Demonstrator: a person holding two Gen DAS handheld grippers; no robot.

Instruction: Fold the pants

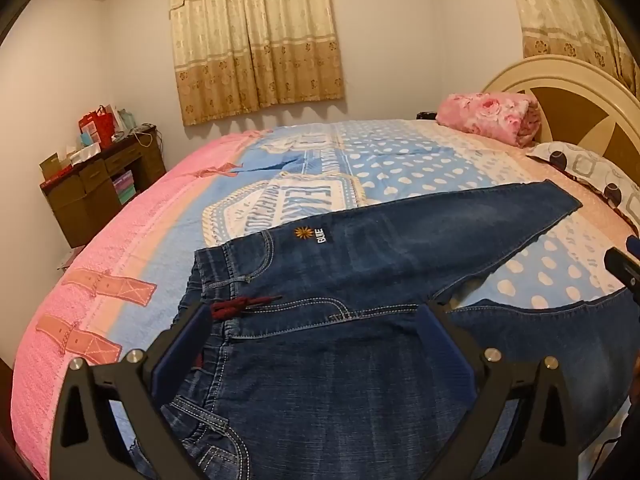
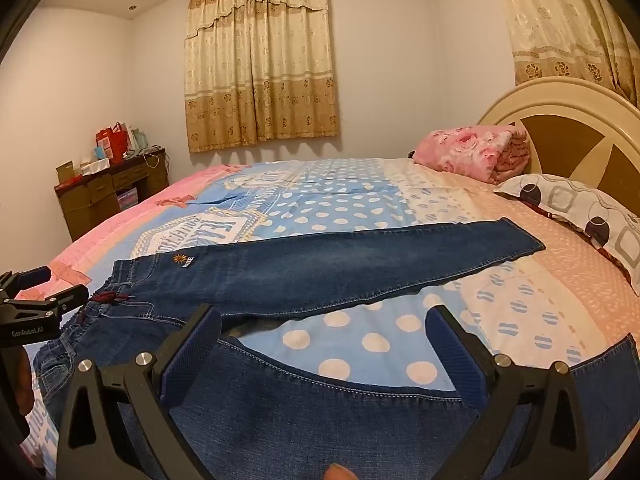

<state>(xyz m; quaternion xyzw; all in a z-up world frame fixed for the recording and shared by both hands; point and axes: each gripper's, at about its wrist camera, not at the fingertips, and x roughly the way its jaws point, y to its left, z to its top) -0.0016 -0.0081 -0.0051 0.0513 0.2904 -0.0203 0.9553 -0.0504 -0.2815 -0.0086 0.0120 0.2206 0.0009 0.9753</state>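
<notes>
Dark blue jeans (image 1: 360, 248) lie flat on the bed, waistband to the left, with a red drawstring (image 1: 240, 306) at the waist. The two legs spread apart in a V. The far leg (image 2: 360, 260) runs right toward the pillow, and the near leg (image 2: 320, 420) lies under my right gripper. My left gripper (image 1: 316, 316) hovers open over the waistband and hip, fingers wide with nothing pinched. It also shows at the left edge as the left gripper (image 2: 36, 292). My right gripper (image 2: 323, 316) stands open above the near leg's inner seam. Its tip shows as the right gripper (image 1: 622, 264).
The bed has a blue, pink and polka-dot cover (image 2: 340, 208). A folded pink floral blanket (image 2: 472, 148) and a patterned pillow (image 2: 580, 216) lie by the cream headboard (image 2: 560, 120). A cluttered dark wooden desk (image 2: 104, 192) stands at the back left. A fingertip (image 2: 340, 472) shows at the bottom.
</notes>
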